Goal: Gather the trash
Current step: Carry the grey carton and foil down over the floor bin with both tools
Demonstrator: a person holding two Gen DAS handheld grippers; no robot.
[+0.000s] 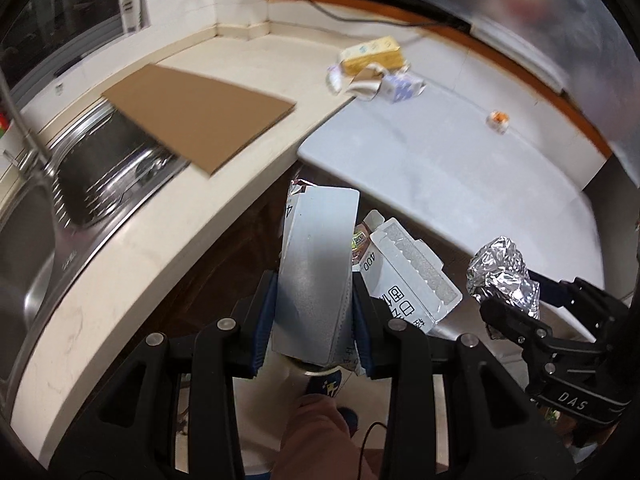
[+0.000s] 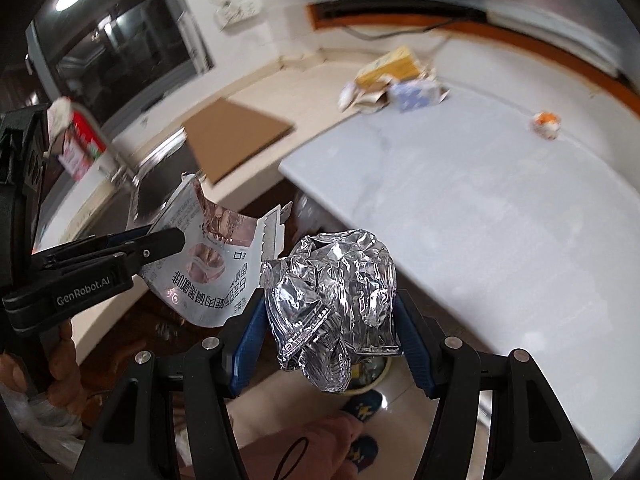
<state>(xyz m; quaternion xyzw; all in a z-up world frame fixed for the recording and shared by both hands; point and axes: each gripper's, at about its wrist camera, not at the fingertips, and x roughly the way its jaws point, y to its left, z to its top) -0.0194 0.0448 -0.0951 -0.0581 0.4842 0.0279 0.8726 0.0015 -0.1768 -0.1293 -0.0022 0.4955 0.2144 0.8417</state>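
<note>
My left gripper (image 1: 314,300) is shut on a flattened grey-white carton (image 1: 316,264), held in the air in front of the counter edge; the carton also shows in the right wrist view (image 2: 208,256). My right gripper (image 2: 330,312) is shut on a crumpled ball of silver foil (image 2: 336,300), held beside the carton; the foil also shows in the left wrist view (image 1: 502,272). More trash lies far back on the counter: a yellow box (image 1: 374,54), torn paper scraps (image 1: 364,82), a blue-white packet (image 1: 402,88) and a small orange-white wrapper (image 1: 497,120).
A brown cardboard sheet (image 1: 200,112) lies half over the steel sink (image 1: 100,168) at left. A white tabletop (image 1: 460,160) adjoins the cream counter (image 1: 160,240). A red-white carton (image 2: 78,140) stands near the faucet. Floor and slippers (image 2: 362,404) lie below.
</note>
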